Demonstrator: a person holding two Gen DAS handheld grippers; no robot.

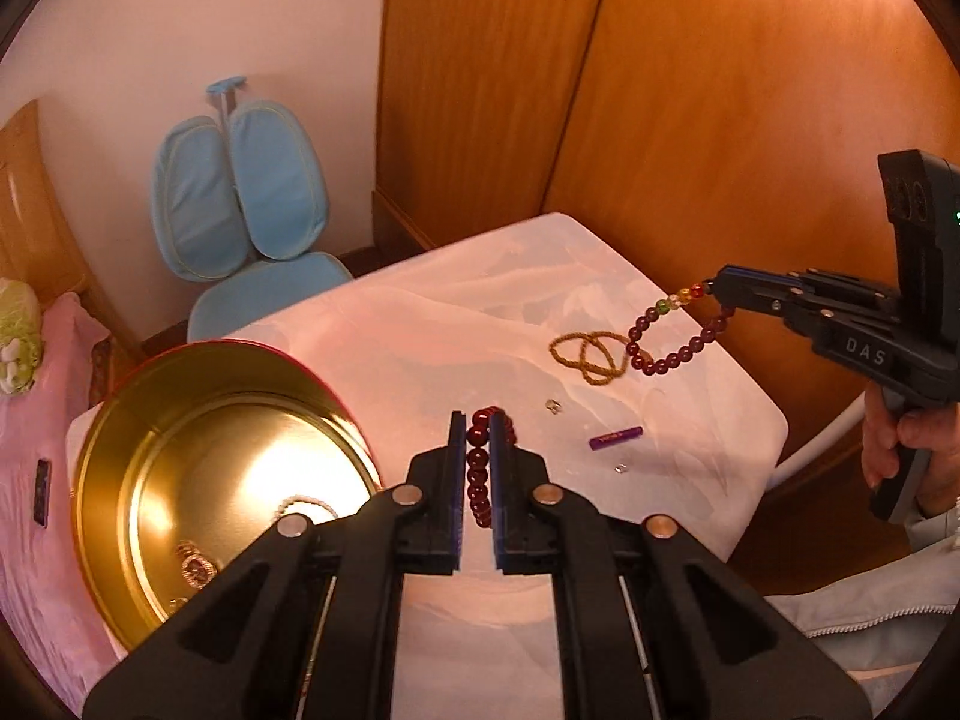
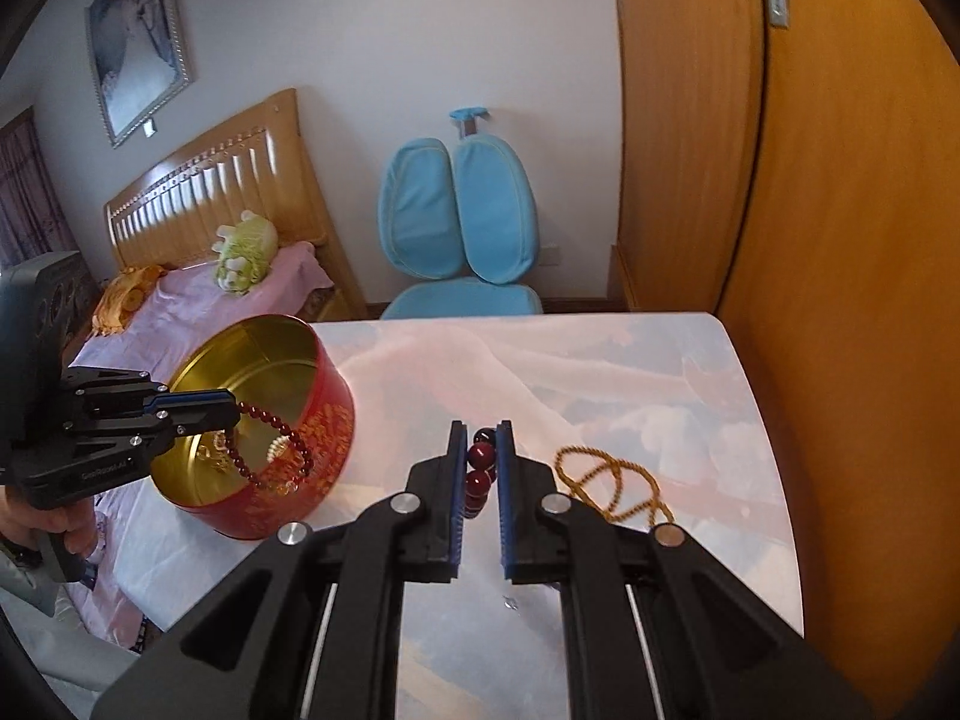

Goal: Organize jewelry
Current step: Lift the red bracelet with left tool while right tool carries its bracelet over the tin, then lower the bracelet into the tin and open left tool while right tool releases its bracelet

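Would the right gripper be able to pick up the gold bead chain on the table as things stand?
Probably not yet: the right gripper is shut on a dark red bead bracelet. The gold bead chain lies uncovered on the table.

chair (image 2: 459, 228): light blue, split backrest, against the wall
bed (image 2: 210, 276): left of the chair, wooden headboard, pink cover
plush toy (image 2: 246, 252): green-white, lying on the bed, left of the chair
framed picture (image 2: 141, 30): on the wall, up left of the chair
wooden doors (image 2: 840, 240): right of the chair
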